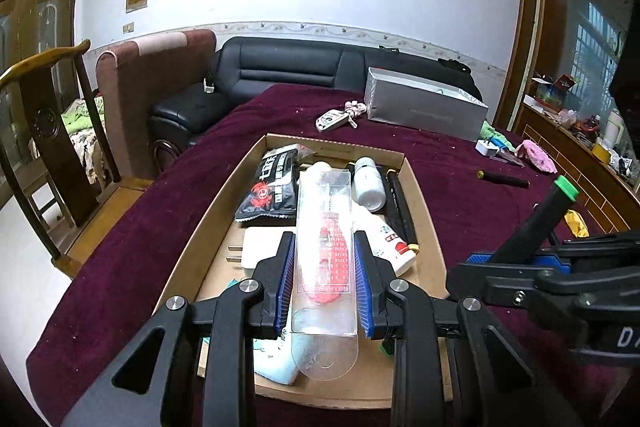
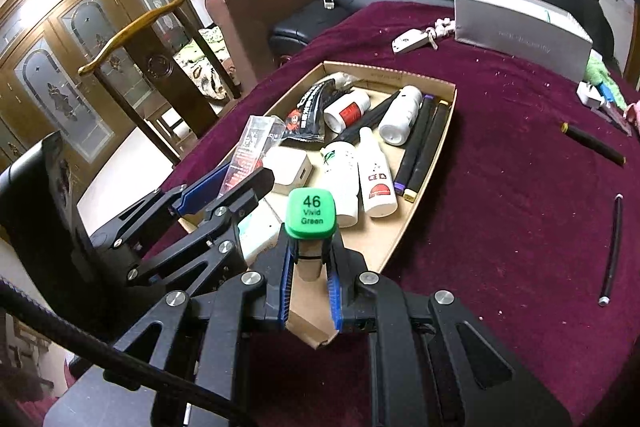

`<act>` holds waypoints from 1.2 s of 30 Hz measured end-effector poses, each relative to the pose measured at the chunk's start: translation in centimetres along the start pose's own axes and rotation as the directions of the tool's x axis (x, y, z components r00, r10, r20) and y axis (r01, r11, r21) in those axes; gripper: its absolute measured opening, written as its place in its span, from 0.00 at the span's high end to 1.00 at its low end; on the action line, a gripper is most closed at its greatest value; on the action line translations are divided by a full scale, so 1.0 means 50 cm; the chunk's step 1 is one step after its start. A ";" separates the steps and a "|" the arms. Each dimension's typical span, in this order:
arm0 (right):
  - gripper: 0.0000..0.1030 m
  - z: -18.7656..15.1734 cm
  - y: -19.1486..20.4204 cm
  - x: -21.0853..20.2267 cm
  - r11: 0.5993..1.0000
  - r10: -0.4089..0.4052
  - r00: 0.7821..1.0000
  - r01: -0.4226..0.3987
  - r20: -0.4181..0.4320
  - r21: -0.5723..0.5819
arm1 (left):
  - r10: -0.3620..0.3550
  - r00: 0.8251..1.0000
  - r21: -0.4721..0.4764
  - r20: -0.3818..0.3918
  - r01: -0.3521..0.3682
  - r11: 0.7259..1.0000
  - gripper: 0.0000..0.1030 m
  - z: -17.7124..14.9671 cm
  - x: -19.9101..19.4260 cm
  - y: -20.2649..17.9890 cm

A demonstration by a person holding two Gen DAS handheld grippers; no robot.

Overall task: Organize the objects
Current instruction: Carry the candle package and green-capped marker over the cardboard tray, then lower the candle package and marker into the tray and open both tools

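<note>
My left gripper (image 1: 324,251) is shut on a clear plastic blister pack (image 1: 324,219) with a red item inside, which it holds over the cardboard tray (image 1: 218,203). The tray lies on a maroon cloth and holds white bottles (image 1: 370,183), a black snack packet (image 1: 270,187), a white charger (image 1: 260,247) and black markers (image 1: 400,203). In the right wrist view my right gripper (image 2: 310,255) is shut on a marker with a green cap (image 2: 311,213), above the tray's (image 2: 370,239) near corner. The left gripper (image 2: 240,181) with the pack (image 2: 252,147) shows to its left.
A silver box (image 1: 424,103) and a key fob (image 1: 332,119) lie behind the tray. A black marker (image 2: 594,143) and a thin black rod (image 2: 612,247) rest on the cloth at right. A wooden chair (image 1: 44,131) and a black sofa (image 1: 280,67) border the table.
</note>
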State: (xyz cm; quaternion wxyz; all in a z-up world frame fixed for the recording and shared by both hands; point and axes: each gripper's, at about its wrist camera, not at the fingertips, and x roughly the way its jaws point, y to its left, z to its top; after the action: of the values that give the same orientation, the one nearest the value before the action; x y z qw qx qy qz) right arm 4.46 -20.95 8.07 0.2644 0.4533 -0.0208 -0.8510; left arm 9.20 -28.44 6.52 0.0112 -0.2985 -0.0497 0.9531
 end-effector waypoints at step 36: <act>0.86 0.047 -0.048 0.154 0.997 -0.012 0.989 0.023 -0.150 0.074 | -0.056 0.978 -0.030 -0.202 0.051 0.998 0.77 -0.017 0.105 0.018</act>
State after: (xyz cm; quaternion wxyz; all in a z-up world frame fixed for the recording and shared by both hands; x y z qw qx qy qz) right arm -1.89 -23.00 2.94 0.2402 0.5256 -0.0292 -0.8156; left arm 5.38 -28.98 2.78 0.0381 -0.3928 -0.0680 0.9163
